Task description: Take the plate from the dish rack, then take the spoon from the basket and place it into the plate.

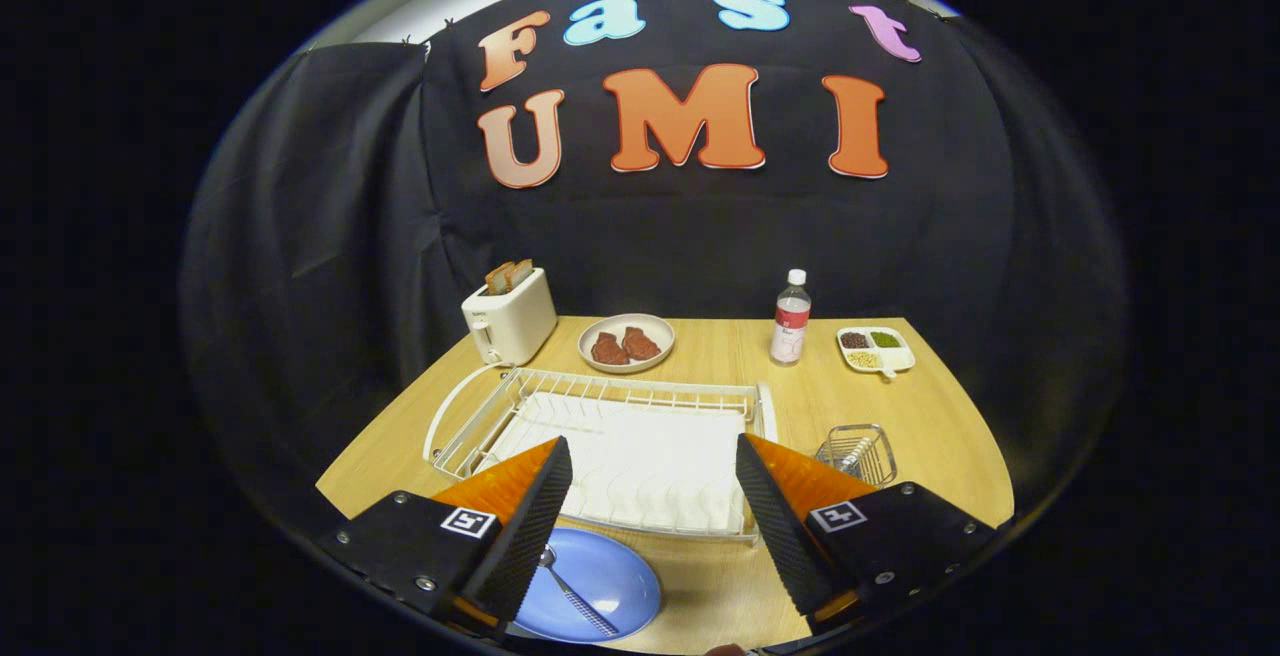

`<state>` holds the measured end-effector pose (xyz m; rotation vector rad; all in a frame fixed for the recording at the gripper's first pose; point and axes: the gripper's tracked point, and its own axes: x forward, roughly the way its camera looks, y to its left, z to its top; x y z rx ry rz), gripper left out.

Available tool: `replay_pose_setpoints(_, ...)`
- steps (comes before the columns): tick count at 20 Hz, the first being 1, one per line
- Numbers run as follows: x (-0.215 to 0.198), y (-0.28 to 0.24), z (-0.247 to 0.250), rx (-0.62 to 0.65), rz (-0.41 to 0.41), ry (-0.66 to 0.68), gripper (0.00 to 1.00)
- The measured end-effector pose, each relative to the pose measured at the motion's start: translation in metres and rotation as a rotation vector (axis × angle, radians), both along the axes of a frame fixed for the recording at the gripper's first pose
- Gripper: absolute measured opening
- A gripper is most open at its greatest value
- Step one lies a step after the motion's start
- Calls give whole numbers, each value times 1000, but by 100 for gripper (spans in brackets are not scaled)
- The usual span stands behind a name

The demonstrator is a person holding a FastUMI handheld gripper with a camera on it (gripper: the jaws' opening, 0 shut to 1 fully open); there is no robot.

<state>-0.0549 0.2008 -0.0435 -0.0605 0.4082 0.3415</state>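
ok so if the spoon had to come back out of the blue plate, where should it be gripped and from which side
Probably mid-handle, from straight above. The spoon lies flat in the blue plate, so only its narrow handle offers a pinch; set the fingers across the handle. The tool is open, holding nothing, and the plate sits under its left finger.

My spoon (575,596) lies in the plate (610,591), just before the dish rack (610,436). The basket (858,453) sits right of the rack. Behind the rack stand a toaster (508,316), a dish of meat (626,343) and a bottle (790,317).

Blue plate (600,586), white dish rack (610,436), prob. silver spoon (575,591), light-wood table (930,416).
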Motion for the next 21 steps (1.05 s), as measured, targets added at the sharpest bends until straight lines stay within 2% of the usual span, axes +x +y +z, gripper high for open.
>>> replay_pose_setpoints(4, 4, -16, 5, 6, -55, -15, 98)
replay_pose_setpoints(14, -1, -36, -1, 15, -119, -13, 98)
replay_pose_setpoints(21, 0, -39, 0, 5, -134, -20, 98)
